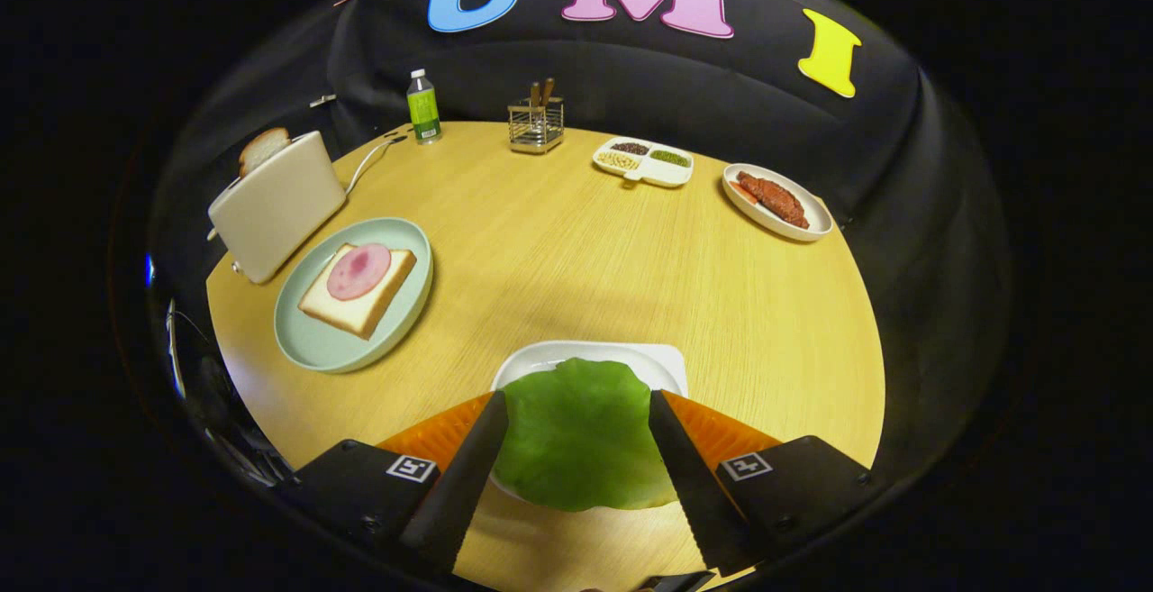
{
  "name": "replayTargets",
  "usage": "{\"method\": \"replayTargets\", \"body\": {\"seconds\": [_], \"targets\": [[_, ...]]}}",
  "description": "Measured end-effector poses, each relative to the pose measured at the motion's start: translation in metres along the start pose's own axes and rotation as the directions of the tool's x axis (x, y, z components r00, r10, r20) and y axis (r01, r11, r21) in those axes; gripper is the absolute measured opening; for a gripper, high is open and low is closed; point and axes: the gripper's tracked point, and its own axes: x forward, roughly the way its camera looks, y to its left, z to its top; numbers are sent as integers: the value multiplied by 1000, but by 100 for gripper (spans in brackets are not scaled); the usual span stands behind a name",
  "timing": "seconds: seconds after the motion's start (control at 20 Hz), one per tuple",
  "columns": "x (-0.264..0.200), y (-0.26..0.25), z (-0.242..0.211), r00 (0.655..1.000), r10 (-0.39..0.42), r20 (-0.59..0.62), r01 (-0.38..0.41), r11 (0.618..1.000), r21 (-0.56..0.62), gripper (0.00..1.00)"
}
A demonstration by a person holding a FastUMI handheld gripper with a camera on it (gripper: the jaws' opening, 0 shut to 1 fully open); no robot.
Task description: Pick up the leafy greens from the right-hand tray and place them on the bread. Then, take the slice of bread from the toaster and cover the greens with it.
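A round wooden table (576, 250) carries a white tray (590, 359) near the gripper (574, 412), whose fingers clench the green leaf (576, 448) between them. Far left, bread (356, 290) with ham lies on a plate (311, 344) beside the toaster (275, 204).

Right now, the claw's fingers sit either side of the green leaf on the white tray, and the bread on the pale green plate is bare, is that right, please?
Not quite. The claw does have its fingers either side of the green leaf on the white tray, but the bread on the pale green plate is not bare: a round pink slice of ham lies on it, as the gripper view shows.
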Motion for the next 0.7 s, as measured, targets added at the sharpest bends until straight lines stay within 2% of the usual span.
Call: {"method": "replayTargets", "body": {"seconds": [0.25, 0.3, 0.55, 0.65, 0.7], "targets": [[21, -2, -27, 996, 20, -90, -20, 1000, 7, 98], [14, 3, -33, 993, 44, -113, -43, 999, 12, 98], [18, 4, -31, 993, 51, -106, -50, 999, 13, 98], [15, 8, -30, 993, 56, -108, -56, 998, 7, 87], [15, 10, -31, 993, 59, -105, -60, 998, 0, 77]]}}
